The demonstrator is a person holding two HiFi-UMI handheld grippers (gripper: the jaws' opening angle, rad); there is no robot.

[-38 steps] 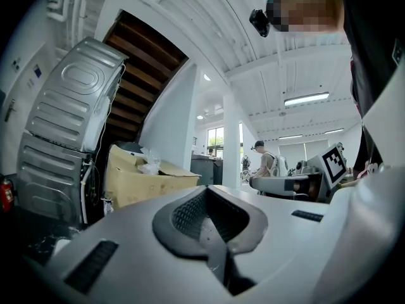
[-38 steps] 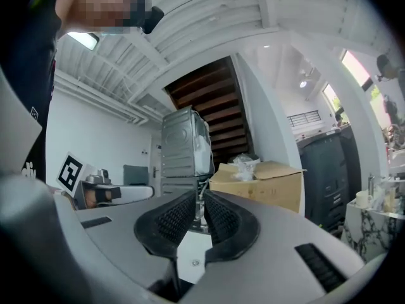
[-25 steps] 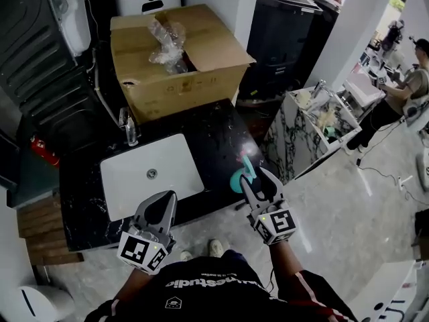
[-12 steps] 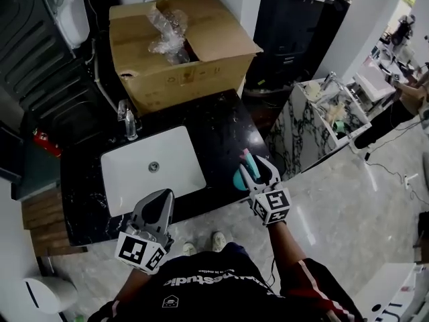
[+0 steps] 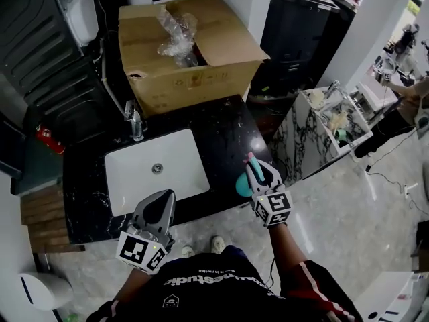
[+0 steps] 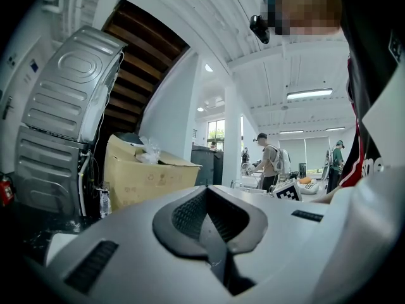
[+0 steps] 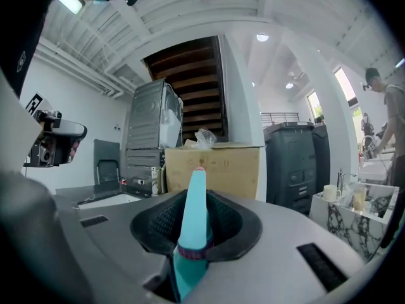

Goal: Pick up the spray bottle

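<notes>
A teal spray bottle (image 5: 242,184) with a pink tip stands at the front right edge of the black counter (image 5: 221,129). My right gripper (image 5: 262,174) reaches level over that edge, and its jaws are closing with the bottle's neck between them. In the right gripper view the teal neck (image 7: 193,214) rises up the middle of the jaws, and the pads (image 7: 231,223) press on it from both sides. My left gripper (image 5: 158,211) hovers at the counter's front edge below the sink, shut and with nothing in it. Its jaws meet in the left gripper view (image 6: 209,223).
A white sink (image 5: 155,172) with a faucet (image 5: 136,123) is set into the counter. An open cardboard box (image 5: 194,52) with plastic wrap stands behind it. A dark machine (image 5: 40,59) fills the left. A marble-patterned stand (image 5: 322,123) is at the right, with people further off.
My right gripper has moved forward and down to the spray bottle, and its wide-open jaws have come in on the neck. The left gripper has stayed where it was.
</notes>
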